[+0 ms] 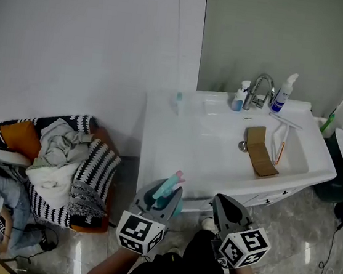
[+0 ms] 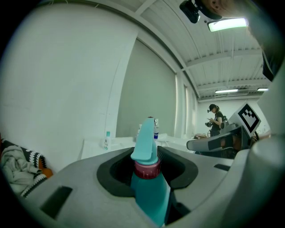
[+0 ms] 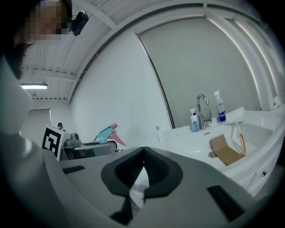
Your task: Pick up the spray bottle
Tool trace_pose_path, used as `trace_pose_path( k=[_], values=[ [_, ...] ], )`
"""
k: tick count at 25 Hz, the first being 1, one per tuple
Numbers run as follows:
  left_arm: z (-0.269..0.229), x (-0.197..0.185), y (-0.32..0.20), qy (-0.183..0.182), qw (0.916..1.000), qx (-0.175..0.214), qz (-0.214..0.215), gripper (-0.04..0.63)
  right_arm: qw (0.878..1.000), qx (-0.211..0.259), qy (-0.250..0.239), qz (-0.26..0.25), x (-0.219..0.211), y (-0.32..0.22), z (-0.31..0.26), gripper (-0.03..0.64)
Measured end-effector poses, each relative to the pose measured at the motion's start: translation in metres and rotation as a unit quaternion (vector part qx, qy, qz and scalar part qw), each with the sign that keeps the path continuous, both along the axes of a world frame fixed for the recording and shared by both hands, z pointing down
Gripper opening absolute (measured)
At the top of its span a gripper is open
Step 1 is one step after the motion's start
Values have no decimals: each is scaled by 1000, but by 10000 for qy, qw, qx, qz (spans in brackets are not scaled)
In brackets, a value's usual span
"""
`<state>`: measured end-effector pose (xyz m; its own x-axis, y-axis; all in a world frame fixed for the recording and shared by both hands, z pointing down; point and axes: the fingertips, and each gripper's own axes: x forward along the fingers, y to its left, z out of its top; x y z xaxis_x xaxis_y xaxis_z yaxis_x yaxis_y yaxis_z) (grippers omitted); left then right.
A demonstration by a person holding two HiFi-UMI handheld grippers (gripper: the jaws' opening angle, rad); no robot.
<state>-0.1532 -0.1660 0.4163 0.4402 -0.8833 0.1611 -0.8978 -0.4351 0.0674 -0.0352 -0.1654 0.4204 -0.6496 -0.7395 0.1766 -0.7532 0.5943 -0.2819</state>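
Note:
A teal spray bottle [image 1: 169, 187] with a pink collar and pink trigger sits between the jaws of my left gripper [image 1: 165, 196], which is shut on it. In the left gripper view the bottle [image 2: 149, 189] stands upright between the grey fingers, nozzle pointing ahead. My right gripper [image 1: 224, 205] hangs beside it to the right, jaws closed with nothing between them. In the right gripper view the held bottle [image 3: 107, 132] shows at the left, and that gripper's [image 3: 143, 150] dark pads meet at the tips. Both grippers are low, in front of the sink.
A white washbasin [image 1: 177, 143] stands ahead with a chrome tap [image 1: 261, 88], two pump bottles [image 1: 283, 92], a small tube [image 1: 178, 101], a brown cardboard piece [image 1: 261, 152] and an orange toothbrush [image 1: 280, 151]. A basket of clothes [image 1: 63, 163] lies on the floor at left. A person [image 2: 217, 120] stands far off.

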Motion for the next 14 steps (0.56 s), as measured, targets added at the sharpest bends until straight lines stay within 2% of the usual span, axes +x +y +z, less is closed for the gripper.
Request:
trace_pose_path(
  k=[14],
  values=[
    [-2, -16, 16, 76, 9999, 8, -77, 147, 9999, 39, -105, 83, -8, 15, 2, 6]
  ],
)
